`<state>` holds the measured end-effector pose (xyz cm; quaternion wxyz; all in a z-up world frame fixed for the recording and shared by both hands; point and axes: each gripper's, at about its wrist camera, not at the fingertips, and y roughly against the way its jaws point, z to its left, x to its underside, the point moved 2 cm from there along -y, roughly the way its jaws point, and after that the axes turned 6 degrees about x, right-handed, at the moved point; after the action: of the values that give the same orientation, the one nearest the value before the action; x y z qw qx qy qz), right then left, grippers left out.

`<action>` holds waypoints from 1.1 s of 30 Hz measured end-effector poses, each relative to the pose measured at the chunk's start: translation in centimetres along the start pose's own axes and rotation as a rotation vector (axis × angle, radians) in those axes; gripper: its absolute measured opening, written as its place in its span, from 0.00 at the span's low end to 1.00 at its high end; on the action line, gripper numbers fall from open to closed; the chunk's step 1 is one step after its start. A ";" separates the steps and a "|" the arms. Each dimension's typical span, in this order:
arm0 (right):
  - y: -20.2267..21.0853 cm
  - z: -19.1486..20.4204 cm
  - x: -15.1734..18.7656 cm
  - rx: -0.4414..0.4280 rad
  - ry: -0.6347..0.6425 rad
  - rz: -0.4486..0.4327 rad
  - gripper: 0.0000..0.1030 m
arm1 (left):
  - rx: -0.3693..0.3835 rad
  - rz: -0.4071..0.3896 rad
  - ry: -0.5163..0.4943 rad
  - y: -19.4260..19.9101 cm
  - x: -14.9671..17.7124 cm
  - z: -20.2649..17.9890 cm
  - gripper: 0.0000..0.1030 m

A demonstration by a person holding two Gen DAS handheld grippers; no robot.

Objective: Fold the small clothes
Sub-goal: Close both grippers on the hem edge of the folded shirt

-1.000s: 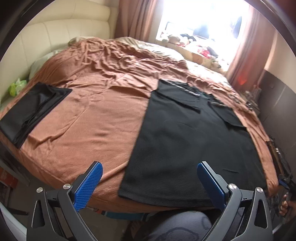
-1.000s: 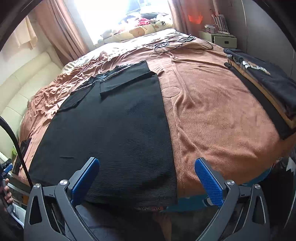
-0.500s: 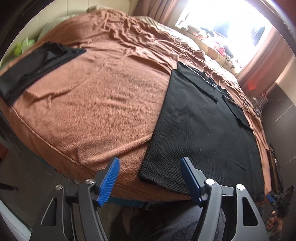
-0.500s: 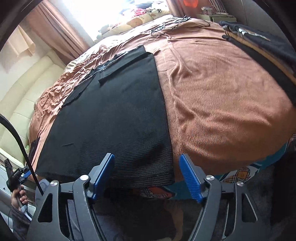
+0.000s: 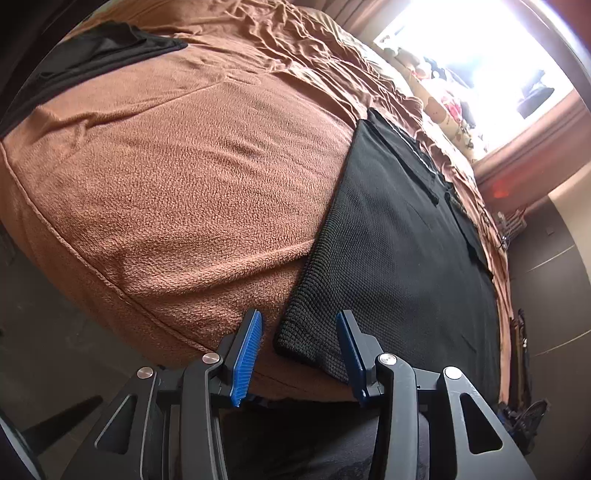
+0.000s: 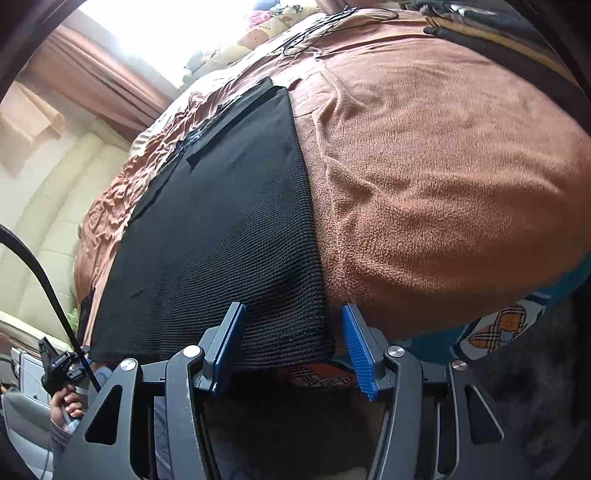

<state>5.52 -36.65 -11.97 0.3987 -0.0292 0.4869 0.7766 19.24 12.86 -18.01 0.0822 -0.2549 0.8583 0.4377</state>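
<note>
One black knit garment [image 5: 399,236] lies flat on the brown blanket [image 5: 177,177] covering the bed, filling the centre-right of the left wrist view and the centre-left of the right wrist view [image 6: 221,229]. Its near hem hangs at the bed's front edge.

There are two grippers, each with two blue-padded fingers. The left gripper [image 5: 298,350], at the bottom of its frame, has its jaws closing around the garment's near left corner; the corner sits between the pads, which do not yet press it. The right gripper [image 6: 293,343] is likewise closing, the garment's near right corner between its pads and not yet pinched.

Two other piles of dark clothing show: one folded black piece [image 5: 92,55] at the upper left of the left view, one stack [image 6: 498,33] at the upper right of the right view. A hand [image 6: 64,404] holds a handle at the lower left of the right view.
</note>
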 end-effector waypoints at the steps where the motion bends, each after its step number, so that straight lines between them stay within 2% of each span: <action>1: -0.1 -0.2 0.0 -0.016 -0.014 0.002 0.50 | 0.011 0.001 0.011 0.0 -0.1 0.1 0.43; 7: -0.2 -1.4 0.5 -0.081 -0.071 -0.005 0.50 | 0.074 0.007 0.079 -0.5 -0.3 0.4 0.36; 11: -0.1 -2.4 0.8 -0.174 -0.123 -0.015 0.48 | 0.123 0.018 0.113 -0.5 0.1 0.5 0.32; 16: -0.8 -2.9 1.8 -0.243 -0.148 0.010 0.48 | 0.124 0.020 0.117 -0.7 0.1 0.5 0.24; 23: -2.0 -1.8 1.7 -0.275 -0.142 0.018 0.48 | 0.139 0.013 0.141 -1.1 -0.5 0.5 0.24; 29: -1.4 -2.1 0.8 -0.272 -0.167 -0.070 0.48 | 0.147 0.014 0.133 -1.4 -0.1 0.0 0.24; 33: -2.2 -2.6 1.0 -0.248 -0.186 -0.052 0.45 | 0.144 0.005 0.141 -1.7 -0.3 0.3 0.17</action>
<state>5.40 -37.66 -15.38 0.4553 -0.0188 0.3475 0.8195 20.38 12.39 -19.27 0.0387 -0.2765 0.8917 0.3562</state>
